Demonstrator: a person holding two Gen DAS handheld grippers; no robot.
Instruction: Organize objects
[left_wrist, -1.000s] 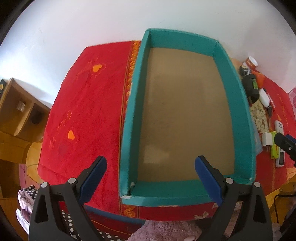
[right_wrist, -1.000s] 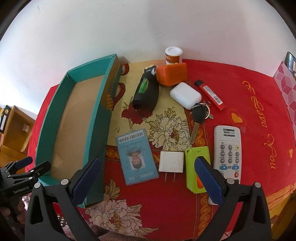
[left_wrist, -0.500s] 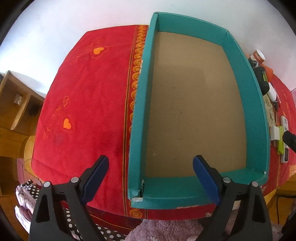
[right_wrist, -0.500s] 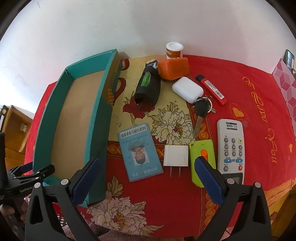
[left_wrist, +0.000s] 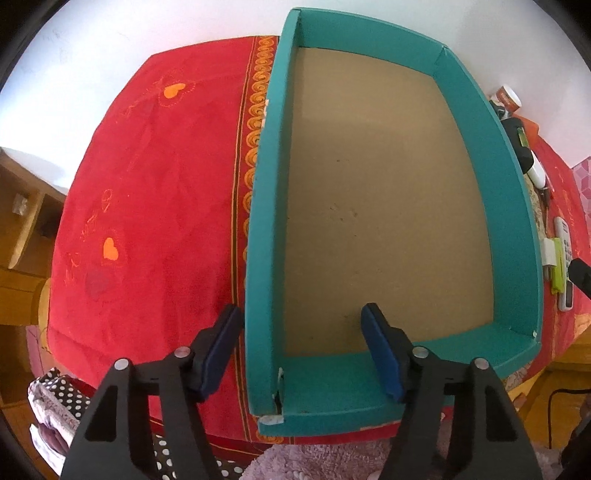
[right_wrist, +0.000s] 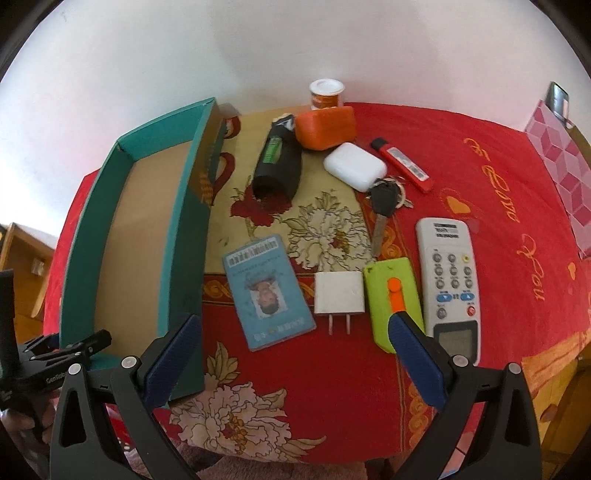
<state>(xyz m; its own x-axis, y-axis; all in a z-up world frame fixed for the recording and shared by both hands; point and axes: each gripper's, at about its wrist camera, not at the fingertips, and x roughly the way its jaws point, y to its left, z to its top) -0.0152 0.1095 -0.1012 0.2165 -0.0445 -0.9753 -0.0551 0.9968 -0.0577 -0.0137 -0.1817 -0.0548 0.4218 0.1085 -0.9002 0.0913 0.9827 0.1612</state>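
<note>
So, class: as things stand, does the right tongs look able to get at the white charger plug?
Probably yes. The right tongs stand open, and the white charger plug lies flat just ahead between the ID card and green case, with nothing on top, though those neighbours sit close.

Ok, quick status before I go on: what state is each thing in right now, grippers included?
Teal box: upright, nothing inside, its left wall between the left fingers.
Left gripper: open, astride that wall.
Right gripper: open, holding nothing, over the cloth.
ID card: flat, face up.
Charger plug: flat, prongs toward camera.
Remote: face up.
Black bottle: on its side.
White case: closed.
Small jar: upright, lidded.
</note>
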